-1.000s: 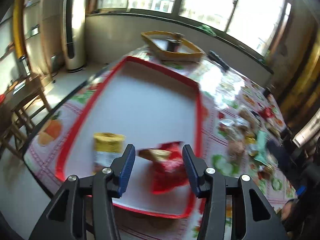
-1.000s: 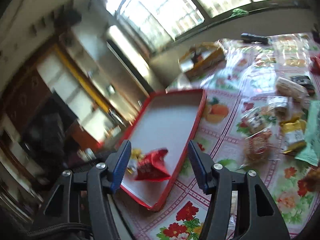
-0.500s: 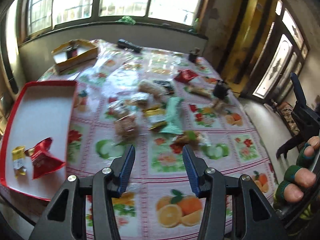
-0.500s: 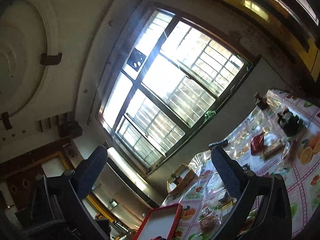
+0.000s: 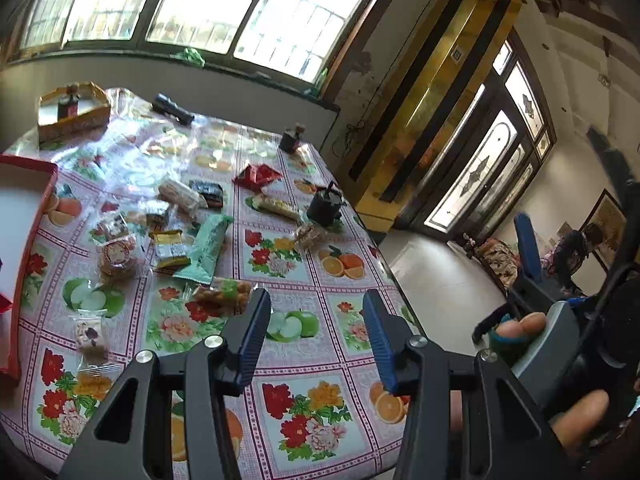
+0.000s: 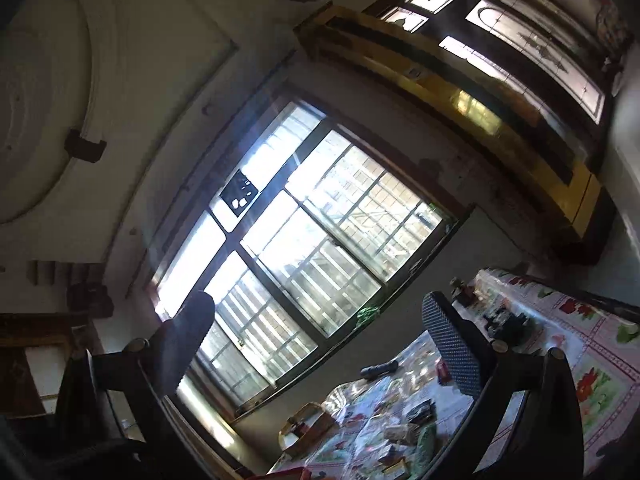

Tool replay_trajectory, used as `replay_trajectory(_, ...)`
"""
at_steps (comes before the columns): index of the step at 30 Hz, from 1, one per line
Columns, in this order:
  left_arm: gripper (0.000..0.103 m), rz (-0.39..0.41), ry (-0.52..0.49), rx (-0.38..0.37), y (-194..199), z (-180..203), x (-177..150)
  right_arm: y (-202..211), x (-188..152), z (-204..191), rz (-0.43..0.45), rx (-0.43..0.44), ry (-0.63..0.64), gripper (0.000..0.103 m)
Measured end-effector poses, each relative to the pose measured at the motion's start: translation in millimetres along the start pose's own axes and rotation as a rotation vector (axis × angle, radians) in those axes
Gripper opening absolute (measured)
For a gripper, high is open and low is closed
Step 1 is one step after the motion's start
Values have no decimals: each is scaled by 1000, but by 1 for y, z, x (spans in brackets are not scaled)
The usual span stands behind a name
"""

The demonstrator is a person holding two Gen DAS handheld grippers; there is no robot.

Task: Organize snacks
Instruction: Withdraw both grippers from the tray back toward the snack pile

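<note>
Hovering over table | left gripper apart, empty | right gripper apart, empty

We see daylight pouring through the window, which blows out white in both views. Glare sheens the tablecloth just below the window. In the right wrist view the window backlights everything around it, leaving the fingers near-silhouettes. Straight lines bow towards the dark edges; the wall right of the window smears.
</note>
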State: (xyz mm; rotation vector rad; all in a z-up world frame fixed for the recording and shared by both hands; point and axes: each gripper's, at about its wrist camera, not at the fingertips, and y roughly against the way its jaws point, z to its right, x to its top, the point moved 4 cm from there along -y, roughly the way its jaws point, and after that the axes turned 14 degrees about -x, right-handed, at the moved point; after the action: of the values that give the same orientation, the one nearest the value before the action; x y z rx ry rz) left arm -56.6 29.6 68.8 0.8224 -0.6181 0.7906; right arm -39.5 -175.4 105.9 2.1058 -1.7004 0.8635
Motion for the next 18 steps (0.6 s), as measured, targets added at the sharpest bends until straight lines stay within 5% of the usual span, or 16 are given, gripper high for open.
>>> replay_trajectory(6,49,117,79,-45,16,4,0,6,17,45,106,-253,-84,103)
replay_trajectory(11,37,-25,27,13,-14,7,-14,-16,3,60,-14,-393,-160,103)
replay_trajectory(13,37,-63,64,0,-19,-6,-14,-24,2,60,-51,-354,-177,103)
replay_trajectory(15,42,-53,72,43,-17,-20,-9,-29,4,57,-63,-392,-100,103)
replay_trajectory(18,62,-8,56,124,-5,-45,5,-38,9,55,-111,-421,68,103)
